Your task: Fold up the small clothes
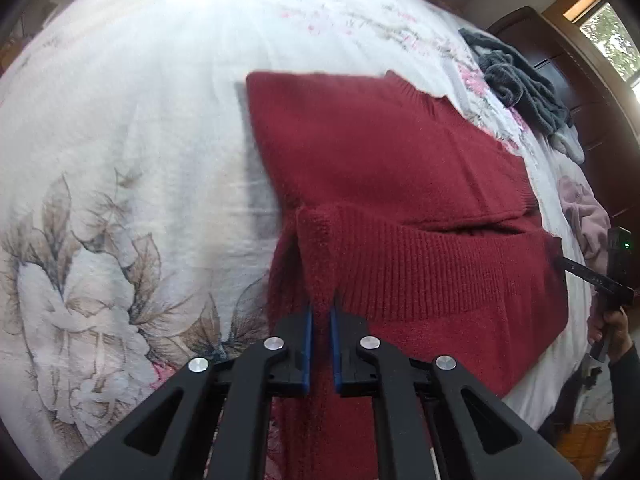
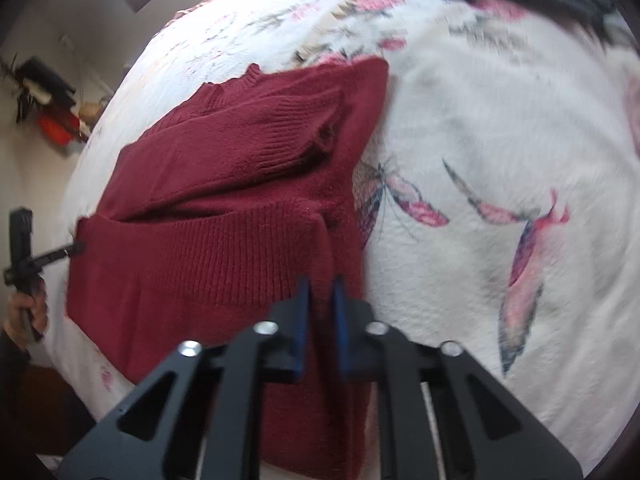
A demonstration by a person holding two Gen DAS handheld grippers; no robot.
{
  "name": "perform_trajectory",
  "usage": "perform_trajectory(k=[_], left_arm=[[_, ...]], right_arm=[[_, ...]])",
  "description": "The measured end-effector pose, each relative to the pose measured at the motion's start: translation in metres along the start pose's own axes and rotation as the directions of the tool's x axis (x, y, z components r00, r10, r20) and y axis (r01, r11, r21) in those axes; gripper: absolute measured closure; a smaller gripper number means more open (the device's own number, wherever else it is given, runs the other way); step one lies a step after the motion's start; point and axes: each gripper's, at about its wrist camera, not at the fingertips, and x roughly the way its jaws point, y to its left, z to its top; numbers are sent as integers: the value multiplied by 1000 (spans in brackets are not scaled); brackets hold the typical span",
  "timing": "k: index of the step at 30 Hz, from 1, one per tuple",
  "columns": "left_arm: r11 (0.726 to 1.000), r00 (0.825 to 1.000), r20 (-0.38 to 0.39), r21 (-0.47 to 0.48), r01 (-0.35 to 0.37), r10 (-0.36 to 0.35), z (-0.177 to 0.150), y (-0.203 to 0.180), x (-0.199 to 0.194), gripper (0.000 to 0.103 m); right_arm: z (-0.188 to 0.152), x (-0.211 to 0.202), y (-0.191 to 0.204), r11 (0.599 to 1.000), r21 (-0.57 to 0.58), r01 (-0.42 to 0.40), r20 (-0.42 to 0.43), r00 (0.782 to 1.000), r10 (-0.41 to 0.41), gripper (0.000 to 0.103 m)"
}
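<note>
Bed (image 1: 120,128): white quilted cover with grey-brown and pink floral and butterfly print; it carries everything you handle.

Red sweater (image 1: 380,168): knitted, dark red, lying mid-bed with its collar toward the far edge; the ribbed hem is lifted off the cover and doubled back over the body; both hem corners are in your grippers.

Grey clothes (image 1: 520,80): a crumpled dark heap at the far right edge of the bed, well apart from the sweater.

Pink garment (image 1: 584,216): a pale bunch at the right edge, nearer you than the grey heap.

Left gripper (image 1: 321,316): your black frame with blue pads; the fingers (image 1: 307,344) stand close together, pinching the left hem corner of the sweater between them.

Right gripper (image 2: 322,292): same build; its fingers (image 2: 340,320) are closed narrowly on the right hem corner, knit filling the gap.

Hand (image 2: 28,312): your left hand, gripping its handle at the bed's near left edge.
</note>
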Motion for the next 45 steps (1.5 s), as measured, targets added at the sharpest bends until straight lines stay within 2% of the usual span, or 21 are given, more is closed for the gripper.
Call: perform_trajectory(k=[6, 13, 19, 22, 25, 29, 33, 36, 38, 41, 43, 45], left_arm=[[1000, 994, 112, 4, -5, 4, -12, -9, -31, 97], [998, 962, 271, 65, 10, -28, -16, -28, -101, 97], [996, 935, 352, 89, 11, -42, 25, -35, -137, 97], [994, 922, 385, 111, -8, -36, 55, -36, -145, 97], [991, 918, 396, 128, -30, -23, 88, -37, -142, 97], [992, 930, 368, 115, -43, -2, 132, -28, -119, 97], [996, 953, 301, 72, -47, 24, 174, -17, -74, 97], [998, 972, 229, 32, -56, 48, 190, -8, -38, 97], [998, 986, 150, -7, -69, 70, 198, 2, -5, 97], [993, 993, 41, -53, -104, 107, 203, 14, 40, 97], [990, 995, 8, -102, -99, 100, 204, 22, 54, 97], [987, 998, 18, -149, -61, 64, 205, 29, 52, 98]], right_arm=[[-6, -17, 18, 994, -89, 69, 65, 996, -64, 97], [-4, -68, 32, 988, -121, 93, 185, 980, -69, 97], [30, -108, 41, 986, -115, 120, 324, 943, -77, 97], [59, -114, 42, 987, -101, 126, 369, 926, -80, 97], [92, -110, 39, 988, -83, 130, 386, 918, -89, 97], [133, -89, 31, 991, -45, 129, 361, 927, -104, 97], [170, -48, 15, 993, 9, 116, 283, 952, -114, 97], [185, -17, 5, 992, 43, 120, 210, 969, -126, 97], [192, 9, -2, 989, 59, 137, 143, 979, -144, 97], [197, 48, -11, 983, 62, 174, 41, 983, -177, 97], [199, 65, -15, 978, 63, 201, 9, 979, -202, 97], [201, 63, -14, 978, 71, 198, 23, 979, -200, 97]])
